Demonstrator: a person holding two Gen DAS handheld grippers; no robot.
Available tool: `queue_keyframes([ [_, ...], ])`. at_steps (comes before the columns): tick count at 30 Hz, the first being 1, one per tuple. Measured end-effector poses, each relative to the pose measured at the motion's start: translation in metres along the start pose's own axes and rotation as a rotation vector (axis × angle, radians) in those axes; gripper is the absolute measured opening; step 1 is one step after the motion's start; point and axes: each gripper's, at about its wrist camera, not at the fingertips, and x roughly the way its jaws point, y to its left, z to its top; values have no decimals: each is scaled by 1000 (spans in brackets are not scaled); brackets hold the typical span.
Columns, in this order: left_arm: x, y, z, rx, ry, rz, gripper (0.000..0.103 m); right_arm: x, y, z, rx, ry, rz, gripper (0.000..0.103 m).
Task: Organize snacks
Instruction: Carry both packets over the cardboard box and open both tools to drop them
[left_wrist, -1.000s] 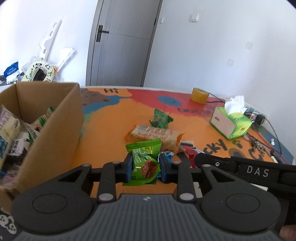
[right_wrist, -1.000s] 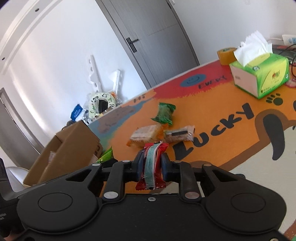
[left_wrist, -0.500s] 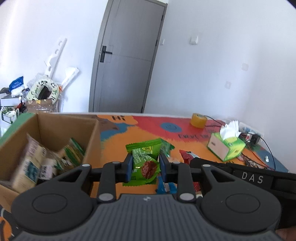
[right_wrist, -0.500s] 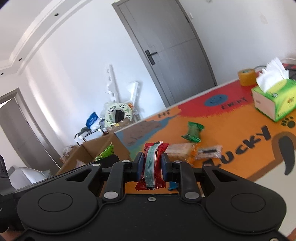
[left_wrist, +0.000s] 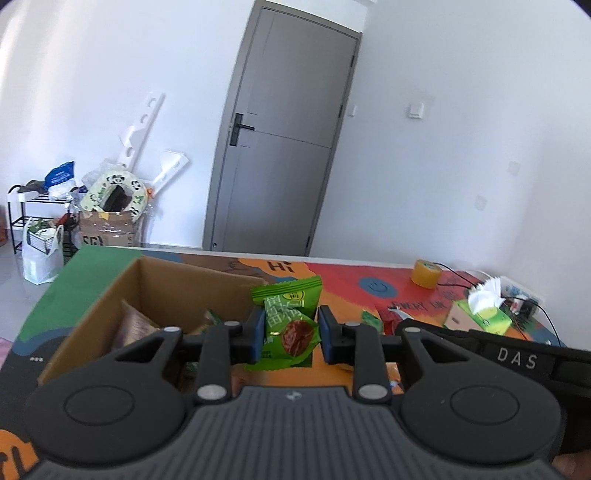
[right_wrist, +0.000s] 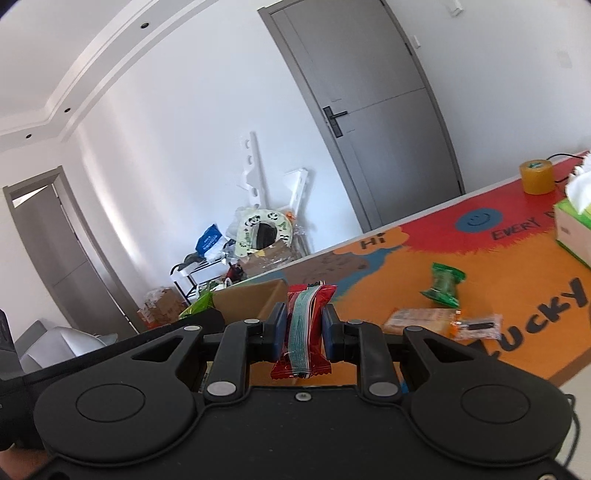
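The left gripper (left_wrist: 289, 334) is clamped on a green snack packet (left_wrist: 287, 325) printed with Chinese characters, held up beside the open cardboard box (left_wrist: 173, 291), which has packets inside; the right gripper (right_wrist: 303, 334) pinches a red snack packet (right_wrist: 304, 328) upright above the surface (right_wrist: 517, 280); its bright mat reads "Hi", "EVERY" and "LUCKY"; a green wrapper (right_wrist: 443, 284) and a biscuit pack (right_wrist: 421, 319) lie loose there, near a tissue box (left_wrist: 480, 317) and a tape roll (right_wrist: 536, 176); "DAS" is printed on the right gripper's body.

White walls, a closed grey door (left_wrist: 280, 147), clutter on a black rack (left_wrist: 22, 218).
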Motion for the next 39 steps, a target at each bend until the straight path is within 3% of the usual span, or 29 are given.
queue_keyframes([
  [17, 4, 58, 18, -60, -19, 81, 29, 41, 45, 5, -65, 41, 78, 22],
  [24, 12, 77, 19, -93, 10, 90, 29, 59, 58, 4, -75, 70, 105, 22],
  [28, 14, 84, 18, -101, 33, 86, 47, 70, 63, 1, -77, 91, 112, 22],
  [39, 1, 107, 20, -149, 18, 138, 52, 81, 73, 0, -75, 117, 121, 23],
])
